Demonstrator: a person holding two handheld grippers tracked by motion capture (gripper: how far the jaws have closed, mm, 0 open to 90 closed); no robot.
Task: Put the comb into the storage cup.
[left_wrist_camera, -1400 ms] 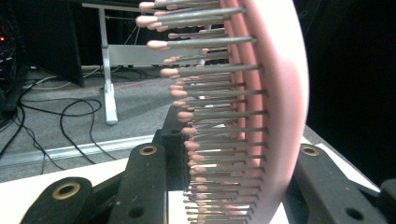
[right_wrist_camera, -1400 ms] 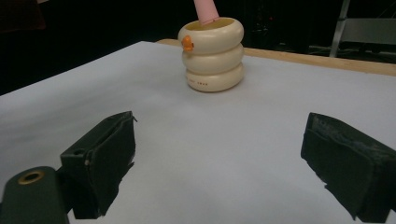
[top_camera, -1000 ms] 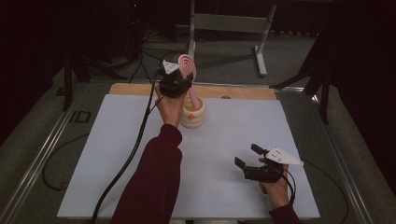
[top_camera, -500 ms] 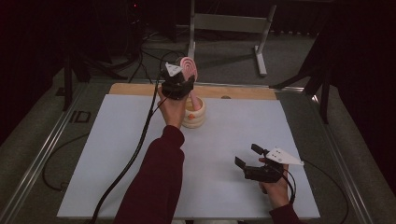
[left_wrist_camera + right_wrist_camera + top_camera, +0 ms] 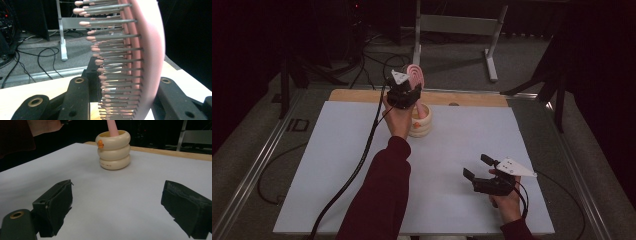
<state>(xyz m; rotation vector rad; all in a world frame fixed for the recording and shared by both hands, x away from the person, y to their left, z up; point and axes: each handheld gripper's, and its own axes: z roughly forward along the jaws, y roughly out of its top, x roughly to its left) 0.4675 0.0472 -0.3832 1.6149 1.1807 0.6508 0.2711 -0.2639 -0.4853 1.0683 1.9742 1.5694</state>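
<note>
A pink hairbrush (image 5: 416, 75) stands upright with its handle (image 5: 112, 127) down inside a cream ringed cup (image 5: 421, 122) at the back middle of the white table top. My left gripper (image 5: 411, 89) is shut on the brush head, above the cup. In the left gripper view the bristles and pink back of the hairbrush (image 5: 147, 57) sit between the black jaws. The cup (image 5: 113, 150) has a small orange mark near its rim. My right gripper (image 5: 477, 167) rests low at the front right, open and holding nothing, and it faces the cup.
A wooden strip (image 5: 472, 98) runs along the table's back edge behind the cup. The left gripper's black cable (image 5: 362, 160) trails over the left half of the white sheet (image 5: 332, 165). A metal stand (image 5: 457, 25) and loose cables lie on the floor beyond.
</note>
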